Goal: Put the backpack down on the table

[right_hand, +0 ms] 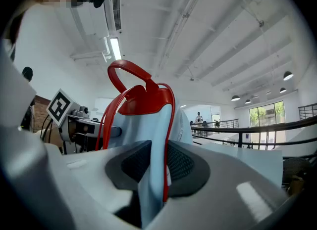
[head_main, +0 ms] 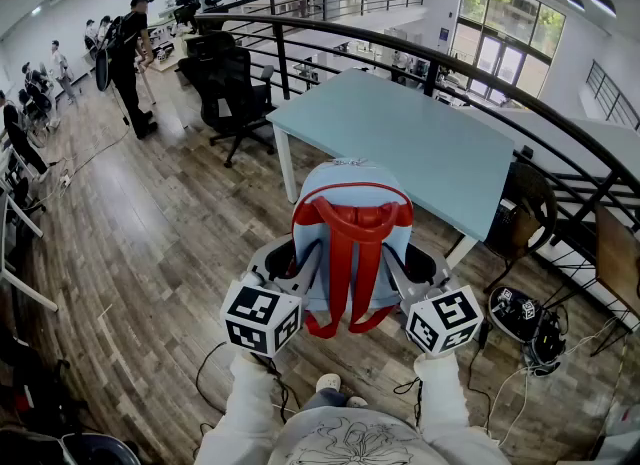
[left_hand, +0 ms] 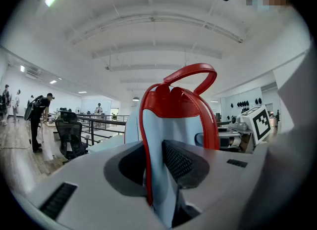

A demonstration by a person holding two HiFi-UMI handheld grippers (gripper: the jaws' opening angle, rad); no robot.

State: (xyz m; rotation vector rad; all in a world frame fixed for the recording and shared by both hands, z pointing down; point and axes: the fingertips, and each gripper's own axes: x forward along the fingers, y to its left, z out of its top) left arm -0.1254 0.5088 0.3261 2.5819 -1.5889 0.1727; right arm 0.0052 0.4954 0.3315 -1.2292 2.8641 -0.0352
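Left tool (head_main: 295,263) pinching the red-strapped backpack (head_main: 352,215) on its left edge, right tool (head_main: 410,265) pinching the right edge. I hold it upright in the air; counter (head_main: 400,143) lies ahead, beyond it, both tools equally near.

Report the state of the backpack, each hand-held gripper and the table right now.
backpack: upright, held in the air short of the table, red straps hanging toward the person.
left hand-held gripper: shut on the backpack's left side edge.
right hand-held gripper: shut on the backpack's right side edge.
table: ahead of the backpack, not yet bearing it.
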